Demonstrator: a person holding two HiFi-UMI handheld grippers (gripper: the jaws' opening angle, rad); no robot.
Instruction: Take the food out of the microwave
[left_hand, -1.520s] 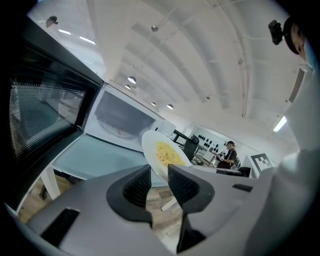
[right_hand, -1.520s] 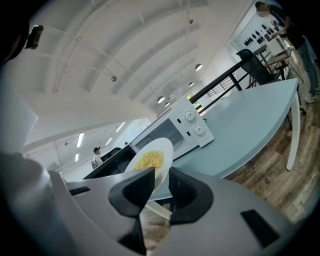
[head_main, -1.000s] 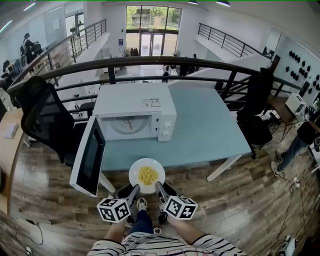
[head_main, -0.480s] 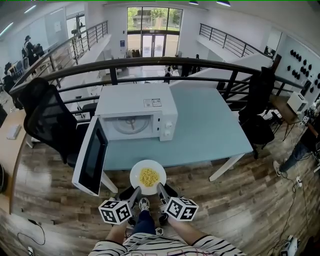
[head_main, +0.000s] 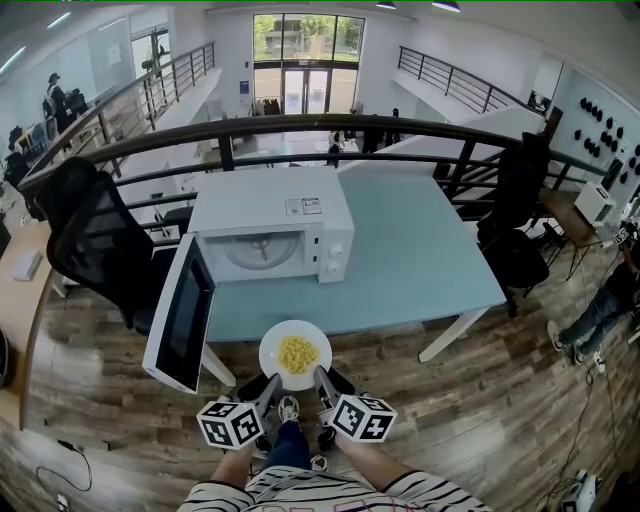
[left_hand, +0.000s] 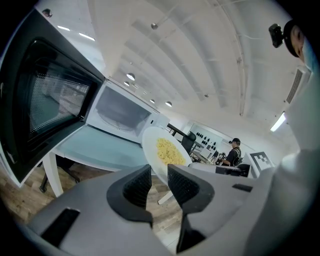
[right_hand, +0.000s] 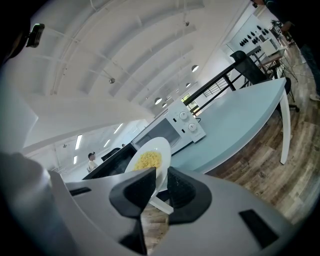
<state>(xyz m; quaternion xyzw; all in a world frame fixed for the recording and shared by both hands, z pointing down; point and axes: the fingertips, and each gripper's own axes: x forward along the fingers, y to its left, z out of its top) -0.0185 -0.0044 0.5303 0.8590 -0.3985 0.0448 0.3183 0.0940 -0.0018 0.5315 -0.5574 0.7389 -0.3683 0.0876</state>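
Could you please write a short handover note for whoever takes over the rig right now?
Left claw: shut on the plate, at its near rim.
Right claw: jaws closing, with the rim between them, beside the left one.
The plate of yellow food is in the air at the front edge of the table, outside the microwave.
The door hangs open.
Done: food is out.
Left: probably set the plate on the table and perhaps shut the door.
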